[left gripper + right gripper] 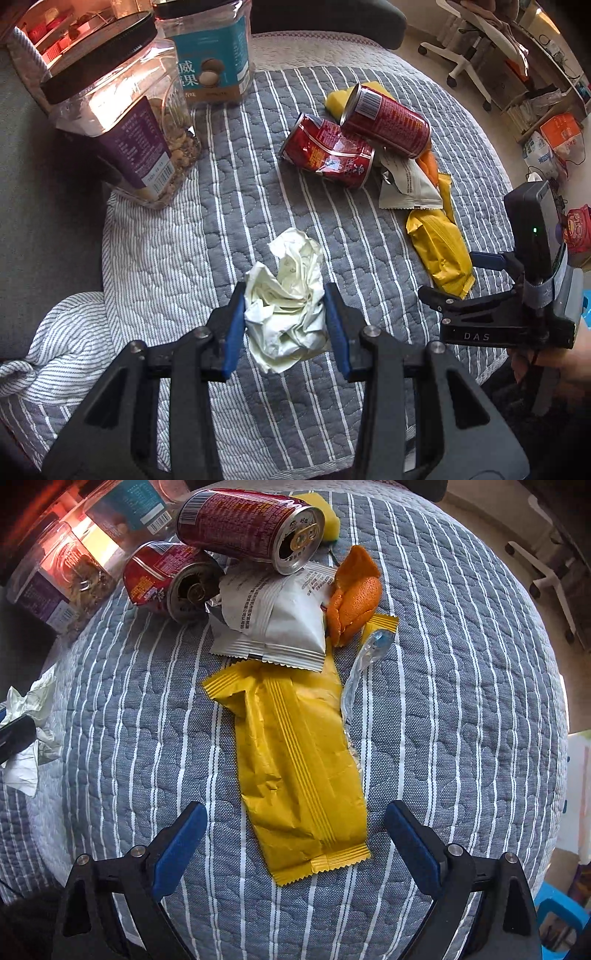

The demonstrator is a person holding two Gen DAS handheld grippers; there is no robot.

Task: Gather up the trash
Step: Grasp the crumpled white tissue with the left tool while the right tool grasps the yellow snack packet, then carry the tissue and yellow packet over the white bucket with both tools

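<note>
1. Left gripper (284, 317) clamped on a crumpled ball of pale white paper (286, 295), blue pads pressed against its two sides, wad held just above the grey quilted cloth with white stripes (229, 206).
2. Right gripper (295, 843) pointed down with jaws spread wide, nothing between the pads; blue fingertips (183, 840) set either side of the near end of a long flat yellow foil wrapper (295, 760), not touching it.
3. Yellow wrapper lying flat on the striped cloth, far end tucked under a white and silver snack packet (273, 616).
4. Just right of the white packet, a curled piece of orange peel (352, 598); beside that, a small clear plastic wrapper with a yellow end (369, 646) stretched along the right edge of the yellow wrapper.
5. Far behind the packet, two red drink cans on their sides: a dented one (162, 579) to the left, an undented one (247, 524) resting across it and onto the packet, open top turned toward the right wrist camera.
6. A yellow sponge-like block (340, 98) half hidden behind the undented can.
7. At far left, two clear plastic jars with dark lids: one with a purple label and nuts inside (122, 122), one with a teal label (210, 55) behind it.
8. Seen from the left wrist, right gripper at the right edge, over the near end of the yellow wrapper, a hand (554, 369) on its grip.
9. Beyond the covered surface, a white office chair (476, 44) on a pale floor.
</note>
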